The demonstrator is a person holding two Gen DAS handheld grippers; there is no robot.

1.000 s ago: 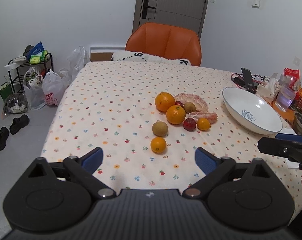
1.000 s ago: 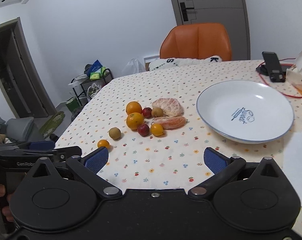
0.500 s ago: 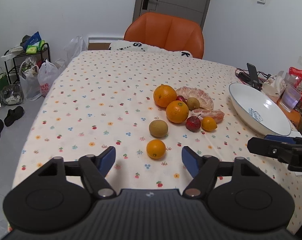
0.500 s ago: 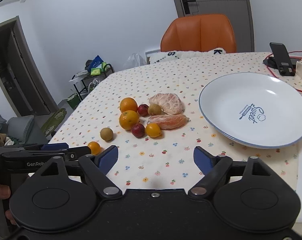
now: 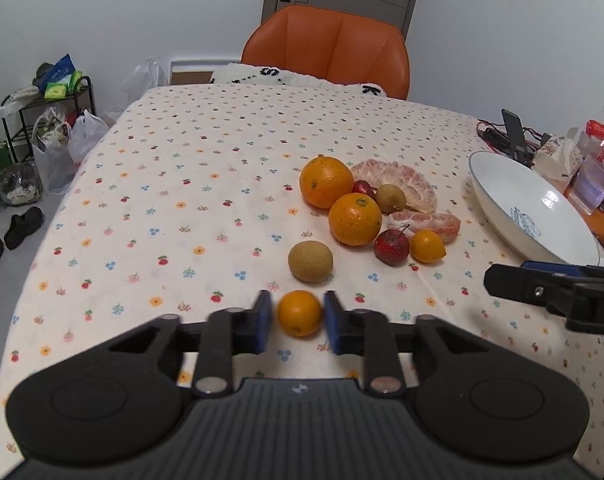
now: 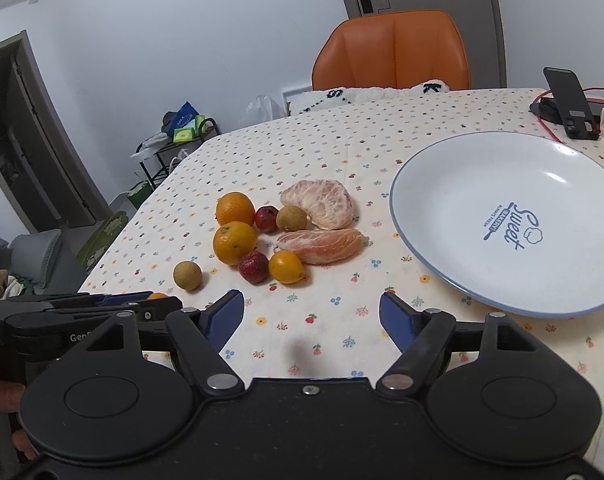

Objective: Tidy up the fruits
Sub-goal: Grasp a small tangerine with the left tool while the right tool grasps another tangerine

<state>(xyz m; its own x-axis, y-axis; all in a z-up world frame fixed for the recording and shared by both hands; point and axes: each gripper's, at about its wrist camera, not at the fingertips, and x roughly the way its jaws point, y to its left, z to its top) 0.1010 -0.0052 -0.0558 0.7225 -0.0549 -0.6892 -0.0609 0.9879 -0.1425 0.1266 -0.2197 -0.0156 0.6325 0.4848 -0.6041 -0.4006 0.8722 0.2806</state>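
White glazed ceramic, rimmed in pale blue, the plate (image 6: pixel 454 168) sits at the right of the table (image 5: pixel 174 184) and holds nothing, so it reads as the likely place for the fruit. The table wears a cream cloth sprinkled with small flowers, soft and slightly creased.

The fruit lies in a loose cluster left of the plate: two peeled pomelo pieces (image 6: pixel 322 204), pithy and veined; two dimpled oranges (image 5: pixel 355 219) touching each other; a dull brown longan (image 5: pixel 310 261) set a little nearer; a glossy red hawthorn (image 5: pixel 391 247) beside a smooth kumquat (image 5: pixel 427 245).

Nearest of all, apart from the cluster, is a small orange citrus (image 5: pixel 299 313). The left gripper (image 5: pixel 298 322) has its blue pads close on either side of it, clenched or all but so; whether it has left the cloth cannot be told. Picking off the outlier first seems sensible.

The right gripper (image 6: pixel 312 314) hovers over bare cloth near the plate, jaws spread wide and holding nothing.
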